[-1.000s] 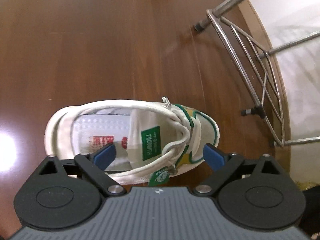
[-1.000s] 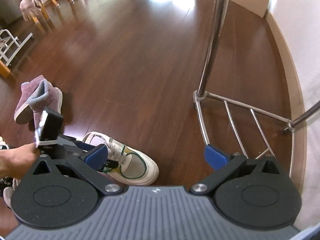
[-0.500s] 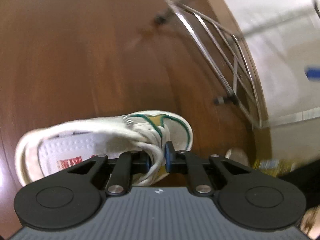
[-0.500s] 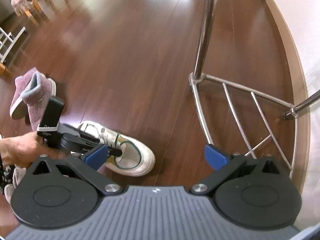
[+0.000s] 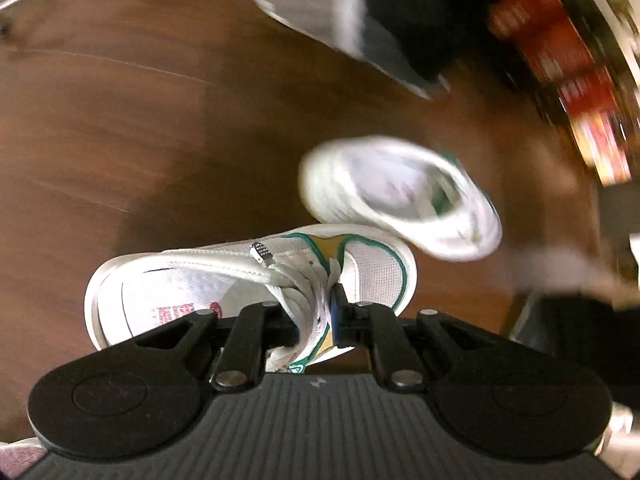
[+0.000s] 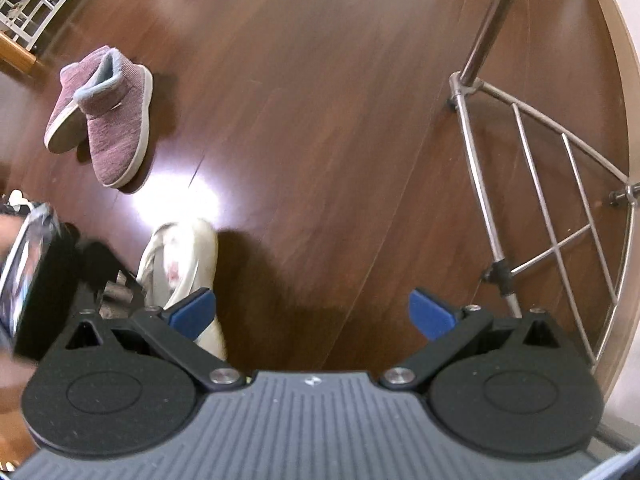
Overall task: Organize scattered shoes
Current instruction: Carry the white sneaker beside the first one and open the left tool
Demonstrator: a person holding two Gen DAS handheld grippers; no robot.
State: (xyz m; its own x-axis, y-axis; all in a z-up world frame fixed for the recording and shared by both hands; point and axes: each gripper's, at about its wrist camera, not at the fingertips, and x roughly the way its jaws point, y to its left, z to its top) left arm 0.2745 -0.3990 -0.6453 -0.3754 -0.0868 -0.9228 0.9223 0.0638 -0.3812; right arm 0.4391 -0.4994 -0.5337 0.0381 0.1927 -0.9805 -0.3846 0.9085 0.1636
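Dark wood floor (image 6: pixel 320 80), metal rack (image 6: pixel 560 184) by wall, white frame (image 6: pixel 24 4) far left

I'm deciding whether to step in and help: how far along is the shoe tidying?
Early days. Nothing looks put away: the metal rack shows no shoes on the bars in view. In hand: the left gripper is shut on the laces of a white-and-green sneaker. Left: its blurred mate, the pair of purple slipper boots on the floor, and possibly more. The right gripper is open and empty.
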